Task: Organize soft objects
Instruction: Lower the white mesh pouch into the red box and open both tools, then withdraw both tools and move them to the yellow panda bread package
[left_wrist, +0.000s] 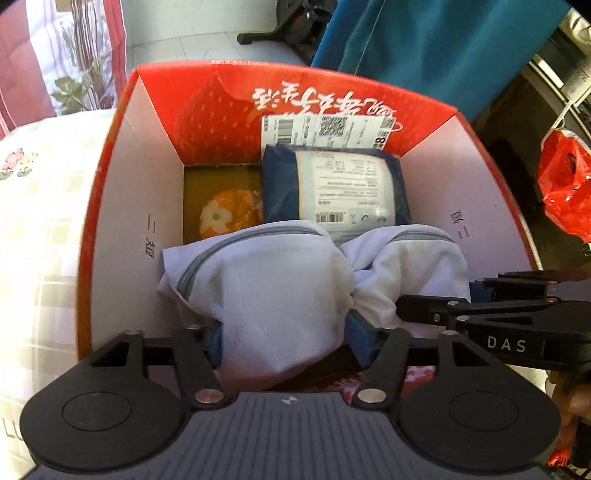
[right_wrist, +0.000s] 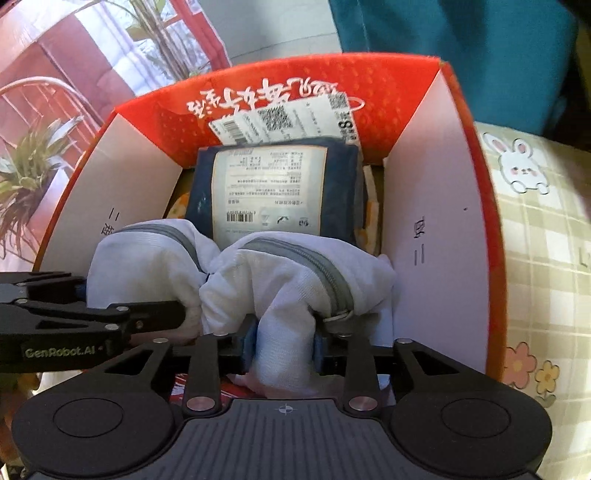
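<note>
My left gripper (left_wrist: 284, 339) pinches one bunched end of the white mesh bag (left_wrist: 280, 295), its blue pads (left_wrist: 360, 341) pressed into the cloth on either side. My right gripper (right_wrist: 284, 345) pinches the other end of the same bag (right_wrist: 295, 291), close under the grey zipper (right_wrist: 325, 275). Between the two grips the bag is twisted into a waist, so it sits as two puffed lobes just ahead of my fingertips, inside the near part of the red cardboard box (left_wrist: 110, 206). Beyond the bag, touching its far edge, a navy packet with a white printed label (left_wrist: 340, 188) leans against the box's back wall. Left of that packet, on the brown box floor, lies an orange floral cloth (left_wrist: 229, 214), partly hidden by the bag. The box stands on a checked cloth with a rabbit print (right_wrist: 535, 229).
</note>
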